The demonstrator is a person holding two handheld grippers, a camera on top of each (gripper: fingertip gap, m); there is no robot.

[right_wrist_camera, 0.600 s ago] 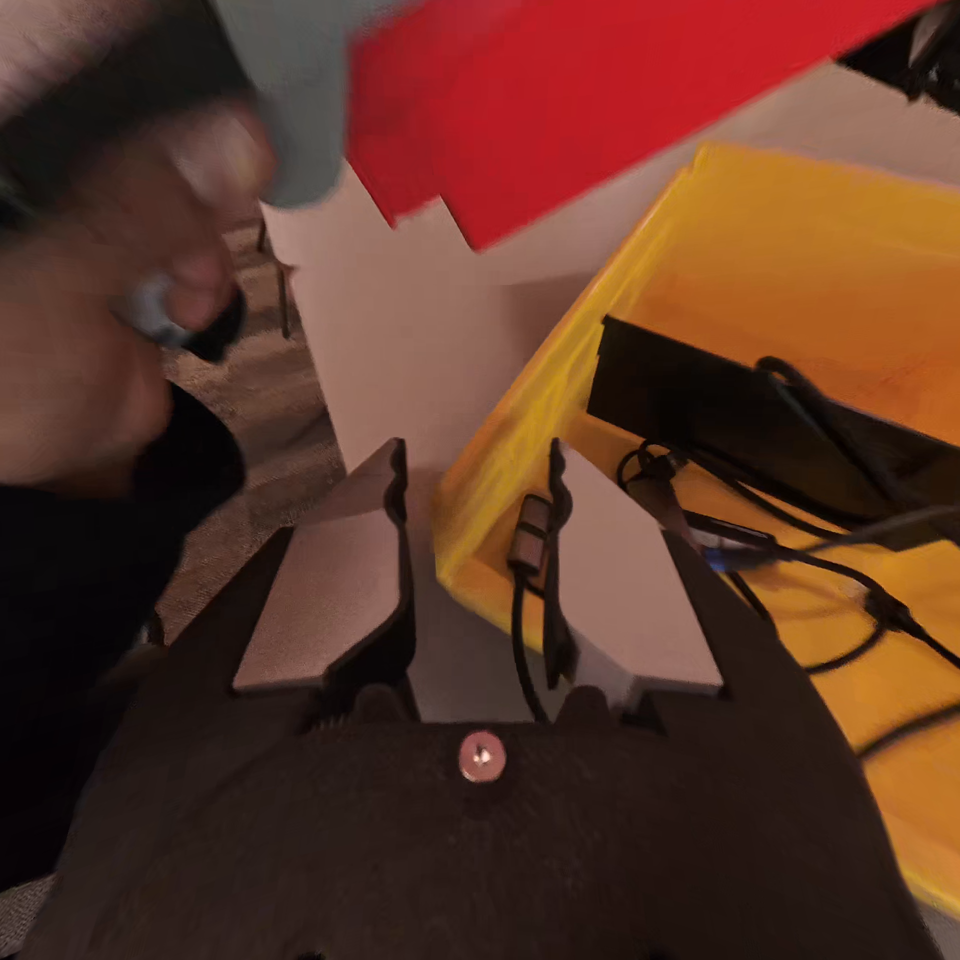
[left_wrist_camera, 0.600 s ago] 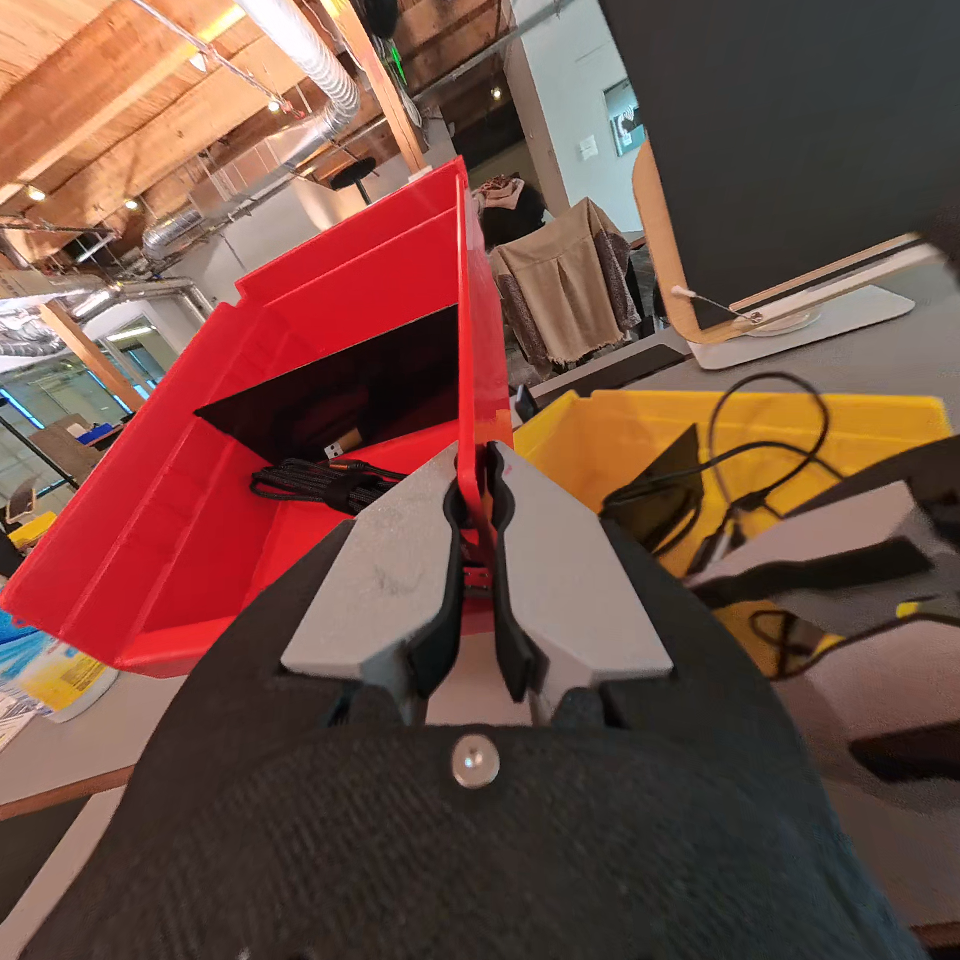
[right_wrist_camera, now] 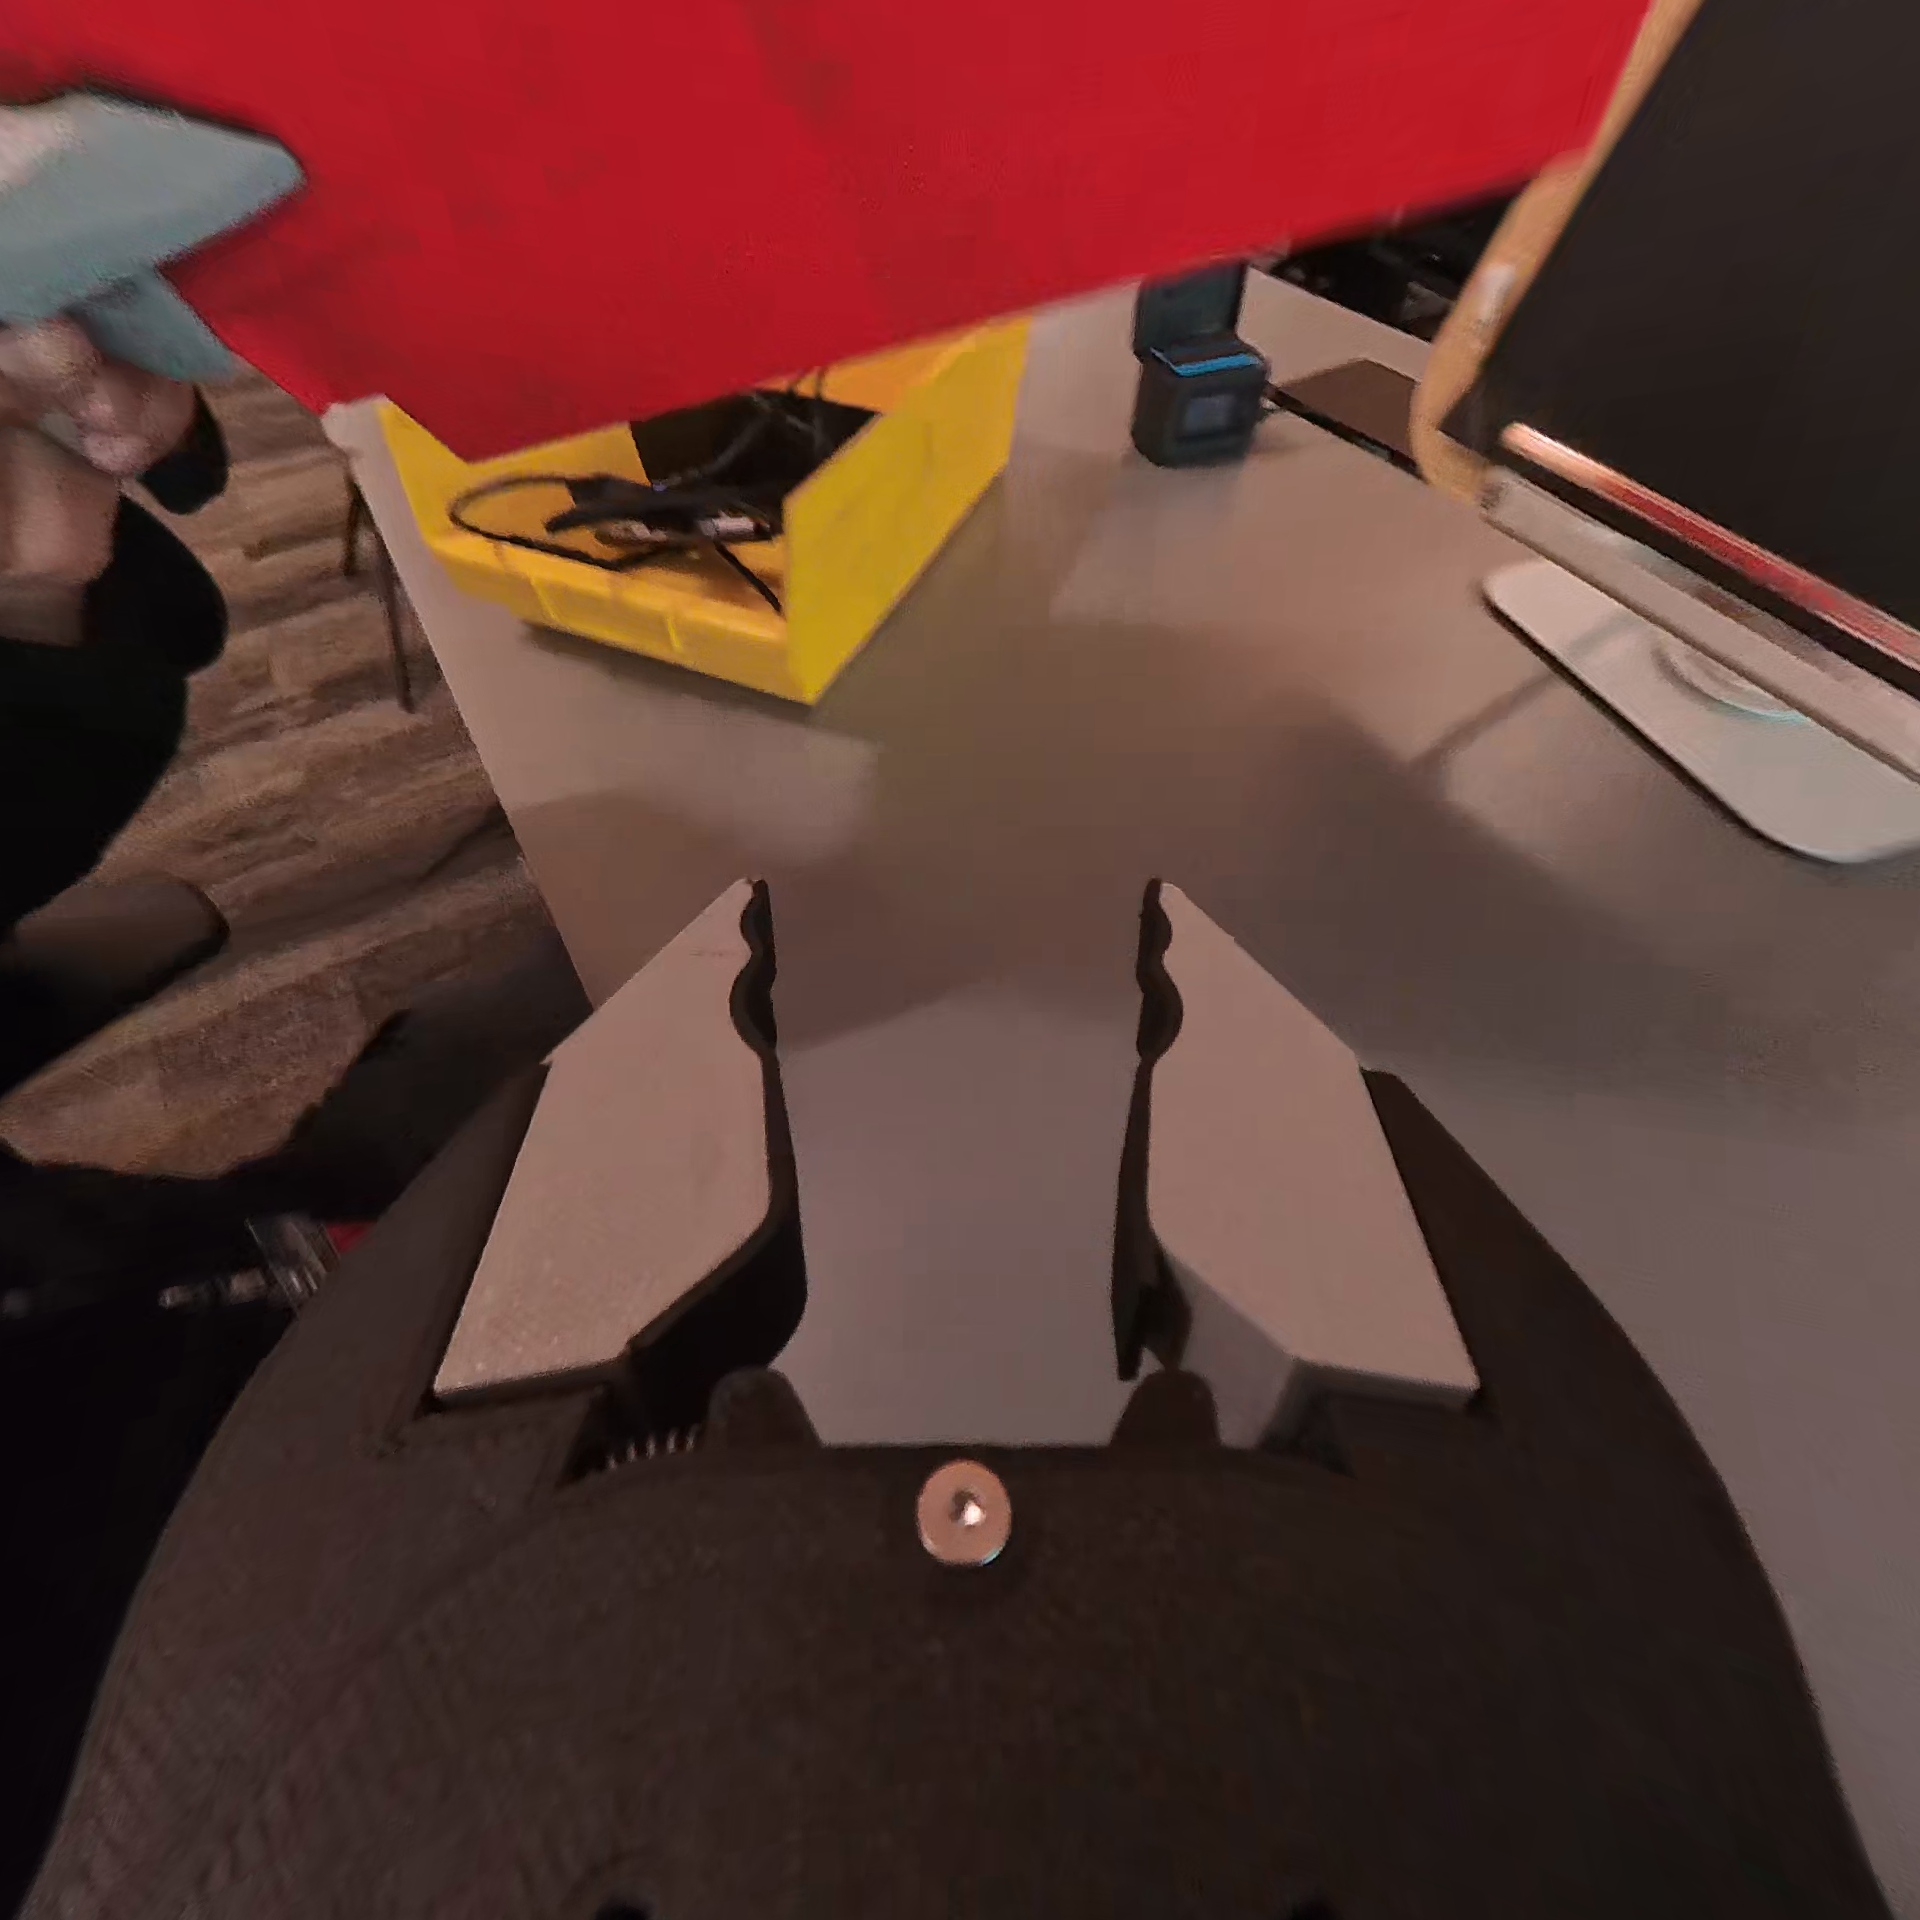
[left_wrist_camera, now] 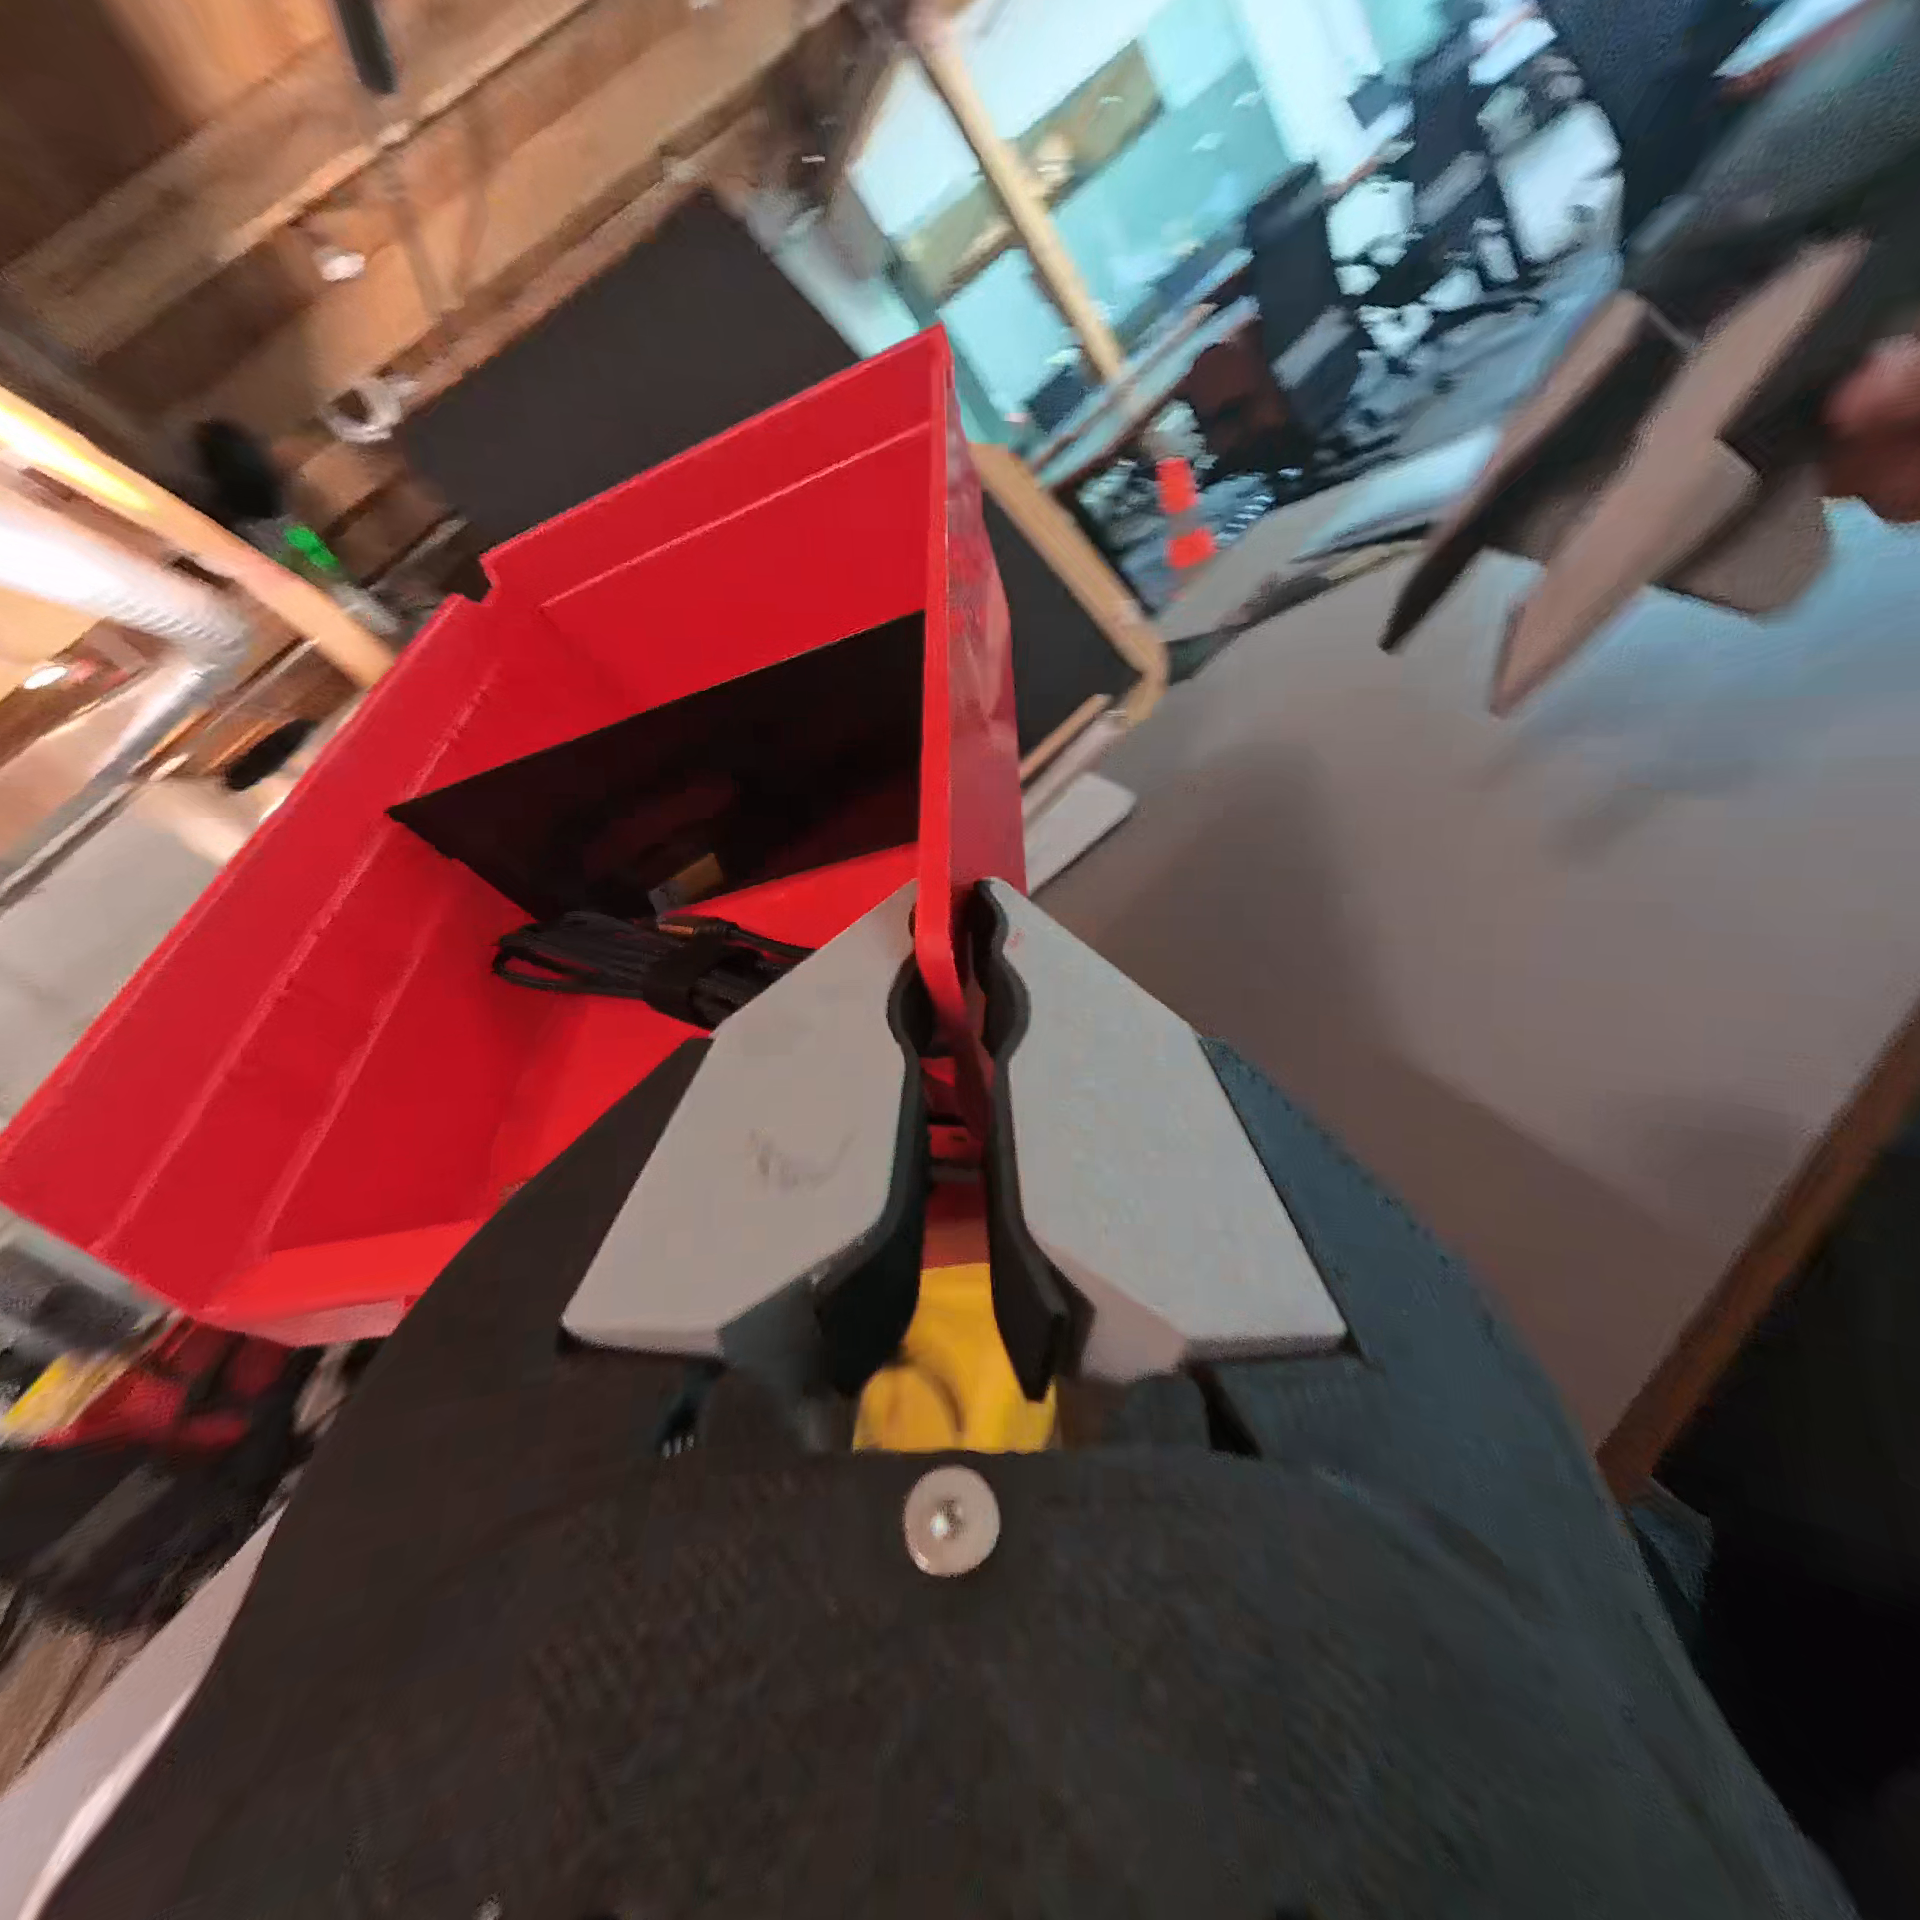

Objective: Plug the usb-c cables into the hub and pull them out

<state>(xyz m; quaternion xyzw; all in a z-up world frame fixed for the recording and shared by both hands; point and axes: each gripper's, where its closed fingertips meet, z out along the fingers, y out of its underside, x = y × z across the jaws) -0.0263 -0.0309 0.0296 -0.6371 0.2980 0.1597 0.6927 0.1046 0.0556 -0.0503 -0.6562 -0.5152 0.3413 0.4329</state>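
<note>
While clamped on the red bin (left_wrist_camera: 644,717), the left hand-held gripper (left_wrist_camera: 958,935) beside its coiled cable (left_wrist_camera: 644,961).

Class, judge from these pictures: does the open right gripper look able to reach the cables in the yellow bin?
Probably yes: the right gripper is open and empty, and bare table lies between it and the yellow bin, though the lifted red bin overhangs it.

Up top, wooden ceiling beams (left_wrist_camera: 260,177) run across a warm-lit loft space, with a pale duct (left_wrist_camera: 114,603) (blurred, mind you) at the left edge. Big windows (left_wrist_camera: 1049,177) glow blue-white at the back, black office chairs (left_wrist_camera: 1299,281) lined up before them. Down below, the grey table (right_wrist_camera: 1195,727) spreads wide, a monitor (right_wrist_camera: 1714,343) standing on its silver foot at the right, and grey-brown carpet (right_wrist_camera: 312,790) beside the table's edge.
</note>
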